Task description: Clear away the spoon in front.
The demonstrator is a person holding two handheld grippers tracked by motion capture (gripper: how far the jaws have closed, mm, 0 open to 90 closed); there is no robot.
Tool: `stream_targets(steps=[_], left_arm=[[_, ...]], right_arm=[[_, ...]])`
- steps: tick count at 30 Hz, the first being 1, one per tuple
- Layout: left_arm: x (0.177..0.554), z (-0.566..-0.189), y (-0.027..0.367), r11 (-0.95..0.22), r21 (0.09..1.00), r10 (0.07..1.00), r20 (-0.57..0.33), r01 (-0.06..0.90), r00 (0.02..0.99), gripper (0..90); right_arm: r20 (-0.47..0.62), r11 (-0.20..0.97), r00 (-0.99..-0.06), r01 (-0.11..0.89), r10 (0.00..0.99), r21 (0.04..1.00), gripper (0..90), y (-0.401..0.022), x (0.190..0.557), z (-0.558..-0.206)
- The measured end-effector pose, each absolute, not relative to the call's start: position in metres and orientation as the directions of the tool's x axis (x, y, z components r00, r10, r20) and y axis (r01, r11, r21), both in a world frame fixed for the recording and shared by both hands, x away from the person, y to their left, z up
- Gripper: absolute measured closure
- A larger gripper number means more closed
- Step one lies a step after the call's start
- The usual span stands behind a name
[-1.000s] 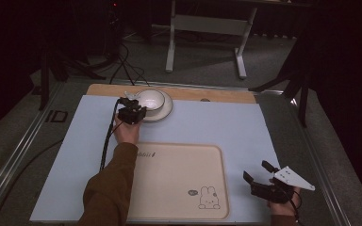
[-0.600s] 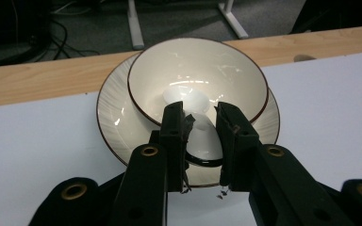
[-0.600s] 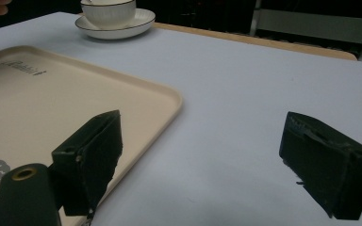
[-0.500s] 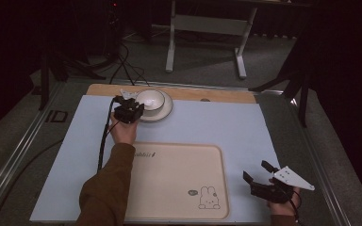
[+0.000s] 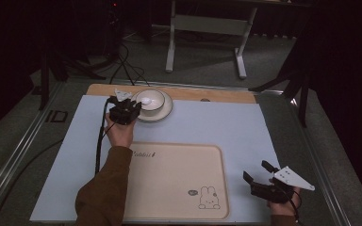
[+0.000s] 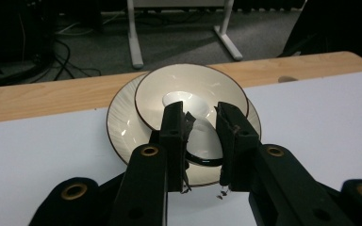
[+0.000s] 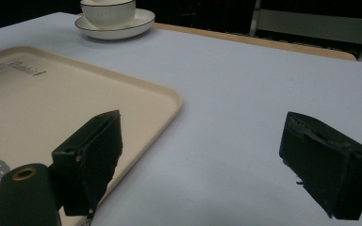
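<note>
— So, starting at the left: what has the left gripper (image 5: pixel 133 104) got?

— Its jaws are closed on the near rim of the cup (image 6: pixel 191 101), a cream cup with a dark edge. In the left gripper view one pad sits inside the rim and the other outside it.

— And where is the cup?

— On its saucer (image 5: pixel 166 111) at the far side of the pale blue mat (image 5: pixel 226 127), just short of the wooden table edge (image 5: pixel 217 94). The cup looks tilted on the saucer rather than sitting flat, though I can't tell if it is clear of it.

— Moving right?

— A beige tray (image 5: pixel 179 183) with a rabbit drawing (image 5: pixel 209 197) lies on the near middle of the mat, well apart from the saucer.

— And the far right?

— The right gripper (image 5: pixel 259 176) hangs over the mat just beside the tray's right edge, jaws spread wide with nothing between them.
</note>
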State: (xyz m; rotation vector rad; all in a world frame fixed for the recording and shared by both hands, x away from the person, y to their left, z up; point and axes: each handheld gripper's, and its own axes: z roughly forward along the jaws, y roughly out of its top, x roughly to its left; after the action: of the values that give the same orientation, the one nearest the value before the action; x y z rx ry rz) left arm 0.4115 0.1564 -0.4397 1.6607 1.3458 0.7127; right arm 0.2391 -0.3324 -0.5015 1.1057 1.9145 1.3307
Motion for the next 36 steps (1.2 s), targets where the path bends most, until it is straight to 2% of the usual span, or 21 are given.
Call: stream_targets(steps=[9,36], left_arm=[[0.399,-0.428,0.164,-0.035,0.892,0.965,-0.087,0.450,0.247,74.1],[0.356,-0.429,0.187,0.007,0.906,0.974,-0.102,0.424,0.201,74.0]], right_arm=[[0.011,0.173,-0.509,0.312,0.861,0.934,13.6,-0.332,0.239,-0.502],[0.008,0.179,-0.514,0.312,0.858,0.933,13.6,-0.331,0.239,-0.502]])
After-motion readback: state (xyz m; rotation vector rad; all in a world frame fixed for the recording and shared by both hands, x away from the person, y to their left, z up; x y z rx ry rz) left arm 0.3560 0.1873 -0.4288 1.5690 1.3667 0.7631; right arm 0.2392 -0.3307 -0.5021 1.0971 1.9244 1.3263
